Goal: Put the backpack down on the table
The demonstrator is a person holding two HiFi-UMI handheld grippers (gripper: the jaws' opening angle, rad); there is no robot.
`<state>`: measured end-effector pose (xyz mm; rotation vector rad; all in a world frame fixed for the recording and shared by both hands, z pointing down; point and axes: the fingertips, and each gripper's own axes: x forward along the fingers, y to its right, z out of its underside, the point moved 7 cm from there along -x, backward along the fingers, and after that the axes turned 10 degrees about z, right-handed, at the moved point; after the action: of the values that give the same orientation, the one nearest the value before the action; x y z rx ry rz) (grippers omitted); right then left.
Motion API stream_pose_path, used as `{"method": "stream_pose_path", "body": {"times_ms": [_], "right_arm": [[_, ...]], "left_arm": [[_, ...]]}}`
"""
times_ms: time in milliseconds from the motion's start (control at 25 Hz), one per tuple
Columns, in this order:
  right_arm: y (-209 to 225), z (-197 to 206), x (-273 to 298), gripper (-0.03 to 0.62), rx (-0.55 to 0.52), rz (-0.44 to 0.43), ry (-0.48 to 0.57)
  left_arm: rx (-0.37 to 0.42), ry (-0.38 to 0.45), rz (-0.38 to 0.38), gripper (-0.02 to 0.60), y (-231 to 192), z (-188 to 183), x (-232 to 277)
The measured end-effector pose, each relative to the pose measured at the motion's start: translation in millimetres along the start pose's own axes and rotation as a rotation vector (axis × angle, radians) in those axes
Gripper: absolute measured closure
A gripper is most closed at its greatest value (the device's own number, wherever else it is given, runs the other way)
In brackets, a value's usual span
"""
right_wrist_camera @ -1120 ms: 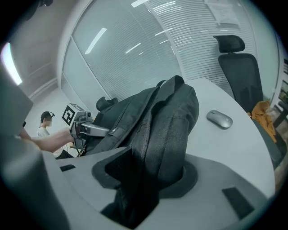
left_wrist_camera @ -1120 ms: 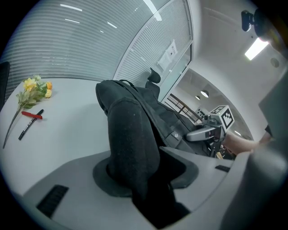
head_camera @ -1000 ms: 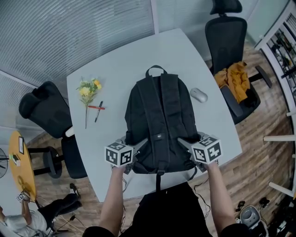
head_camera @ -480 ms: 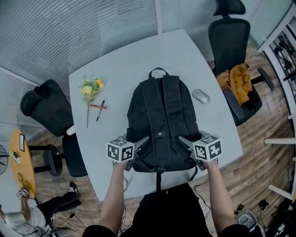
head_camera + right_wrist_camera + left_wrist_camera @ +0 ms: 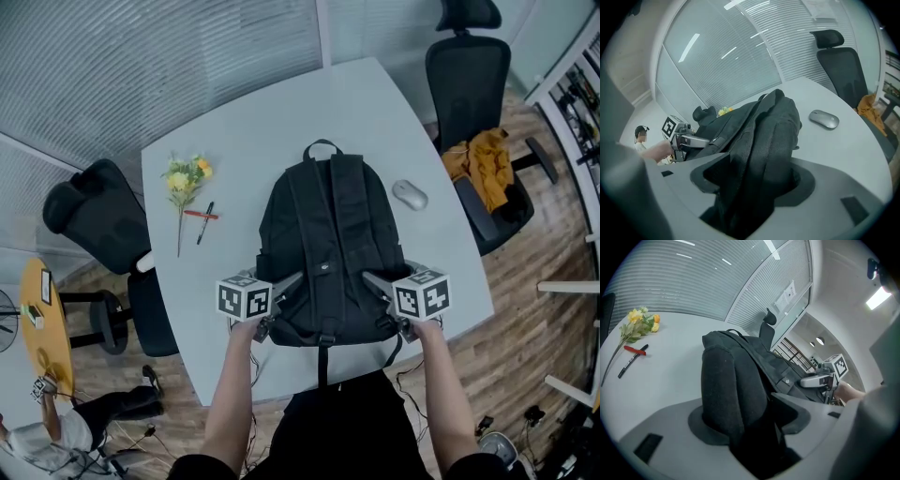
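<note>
Overhead, in the head view, a pale grey table (image 5: 244, 131) is seen, and the black backpack (image 5: 328, 244) is laid flat across its middle. The back panel and both padded shoulder straps are turned upward, the carry loop (image 5: 320, 145) is set at the far end, and a webbing strap (image 5: 321, 361) is hung past the near edge. Black office chairs are placed at the table's left (image 5: 94, 220) and far right (image 5: 466, 75), with an orange garment (image 5: 483, 159) draped on the latter. The backpack's near corners are flanked by the left gripper (image 5: 286, 284) and the right gripper (image 5: 377, 281), and the jaws of both are being opened. Only in the gripper views is a bunched fold of dark fabric shown between each pair of jaws, leant on one pad with a gap left at the other, so neither fold is clamped. The silver mouse (image 5: 409, 195), just beside the backpack's right flank, is caught by the head view and the right gripper view alone. The yellow flowers (image 5: 185, 178) are laid well to the left, and the red pen (image 5: 196, 216) and black pen (image 5: 202, 225) beside them are caught by the head and left gripper views alone.
</note>
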<state>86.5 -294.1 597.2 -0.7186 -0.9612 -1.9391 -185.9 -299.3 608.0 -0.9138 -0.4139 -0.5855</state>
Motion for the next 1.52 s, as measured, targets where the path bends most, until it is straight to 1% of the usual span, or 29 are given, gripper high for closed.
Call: {"method": "stream_pose_path", "body": {"times_ms": [440, 680, 960, 1160, 1520], "right_arm": [[5.5, -0.7, 0.8, 0.262, 0.028, 0.02, 0.001], [8.3, -0.3, -4.3, 0.234, 0.033, 0.038, 0.002], [9.0, 4.2, -18.6, 0.235, 0.034, 0.071, 0.019], [9.4, 6.7, -35.5, 0.235, 0.029, 0.107, 0.039], [4.1, 18.2, -62.6, 0.244, 0.024, 0.171, 0.087]], "left_arm": [[-0.021, 0.001, -0.031, 0.302, -4.3, -0.2, 0.2], [-0.027, 0.012, -0.037, 0.295, -4.9, -1.1, -3.0], [-0.019, 0.019, -0.058, 0.287, -0.2, 5.3, -12.9], [0.008, 0.016, -0.084, 0.287, 4.3, 8.8, -23.0], [0.043, 0.039, -0.123, 0.287, 12.5, 18.6, -47.5]]}}
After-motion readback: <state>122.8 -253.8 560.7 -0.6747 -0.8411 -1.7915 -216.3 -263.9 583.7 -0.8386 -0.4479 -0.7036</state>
